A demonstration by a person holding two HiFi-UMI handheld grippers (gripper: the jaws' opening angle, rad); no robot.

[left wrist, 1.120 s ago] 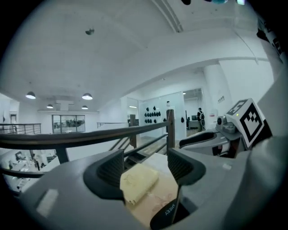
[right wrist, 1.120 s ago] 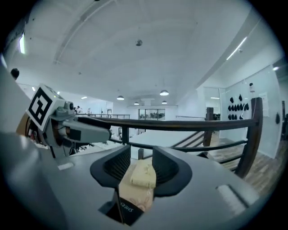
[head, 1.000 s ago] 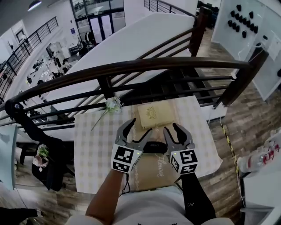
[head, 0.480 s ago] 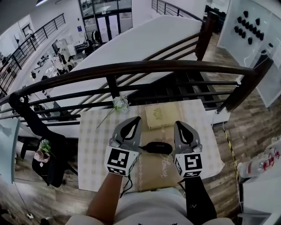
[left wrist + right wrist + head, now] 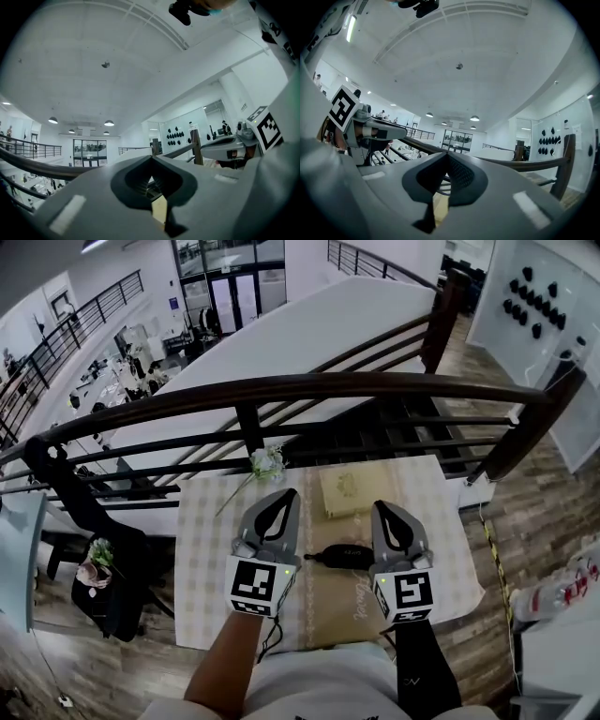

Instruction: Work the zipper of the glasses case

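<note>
Far left of the bench [image 5: 211, 549] a flower [image 5: 267, 463] is lying by the railing [image 5: 281, 388], untouched.

Next, the left gripper [image 5: 284, 501]. A second ago its fingers [image 5: 93, 197] were spread beside the case's left end, low at the bench. Now they're pressed together, pinching nothing, and it's hanging above the bench, pointing level. Its own view is showing only hall and railing past the tips.

The case [image 5: 342, 556] is lying flat on the brown runner [image 5: 328, 606] mid-bench, just near of the tan box [image 5: 349, 491]. Nothing is touching it. In the head view it's sitting between the two grippers but below them, in about the same spot as before.

Then the right gripper [image 5: 384, 510], same story. Its fingers [image 5: 501, 187] have just been closing and are now fully together with nothing between them. It's raised off the bench too, level, looking out over the railing.

My reading: both sides are backing off the case, not going in. Either the zipper pass is done or this is a reset before another grab. I can't tell which, because the zipper is too small to read in the head view and neither gripper view is showing the case.

If more zipping is needed, both grippers will be opening again and coming back down, one pinning the case and one on the pull.
</note>
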